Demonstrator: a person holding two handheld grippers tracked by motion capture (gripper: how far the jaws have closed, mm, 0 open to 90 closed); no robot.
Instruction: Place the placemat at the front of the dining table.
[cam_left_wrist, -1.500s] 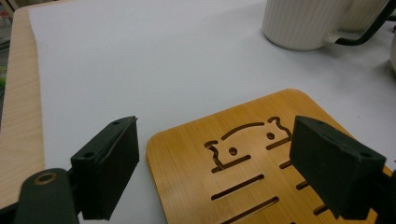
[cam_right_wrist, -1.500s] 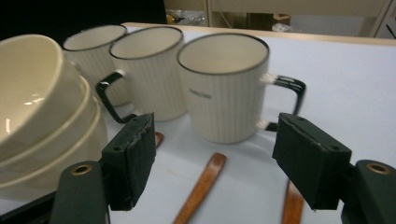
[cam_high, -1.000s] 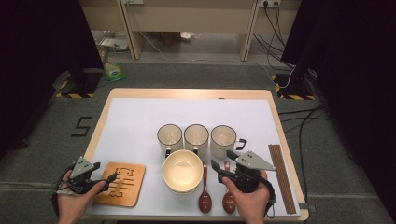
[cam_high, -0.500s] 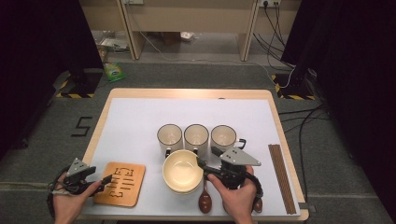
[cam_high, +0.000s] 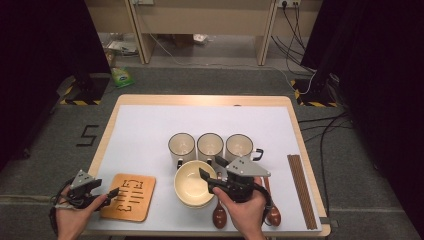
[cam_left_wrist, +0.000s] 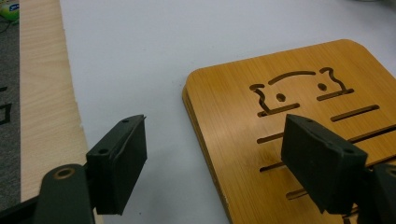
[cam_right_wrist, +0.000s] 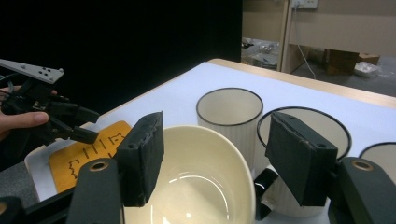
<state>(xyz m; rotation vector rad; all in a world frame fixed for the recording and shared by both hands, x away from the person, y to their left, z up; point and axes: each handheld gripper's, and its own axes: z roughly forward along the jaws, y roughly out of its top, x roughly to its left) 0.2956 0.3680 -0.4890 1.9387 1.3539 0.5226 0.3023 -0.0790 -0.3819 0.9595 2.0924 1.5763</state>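
A cream bowl (cam_high: 191, 185) sits at the table's front, in front of three white mugs (cam_high: 210, 146) in a row. My right gripper (cam_high: 214, 169) hovers open at the bowl's right rim, pointing left and away. In the right gripper view its jaws (cam_right_wrist: 219, 158) stand wide with the bowl (cam_right_wrist: 187, 182) rim between them, and the pads (cam_right_wrist: 140, 158) do not touch it. A wooden trivet (cam_high: 129, 196) lies at the front left. My left gripper (cam_high: 107, 193) is open at the trivet's left edge. The left gripper's jaws (cam_left_wrist: 219, 168) straddle the edge of the trivet (cam_left_wrist: 289, 126) from slightly above.
Two brown spoons (cam_high: 219, 216) lie under my right hand, to the right of the bowl. Dark chopsticks (cam_high: 301, 190) lie along the right edge. The white mat (cam_high: 150, 130) is bare behind the mugs. The nearest mug (cam_right_wrist: 229, 112) stands just beyond the bowl.
My right gripper has moved left from above the spoons to the bowl's right rim. The left hand has hardly shifted.
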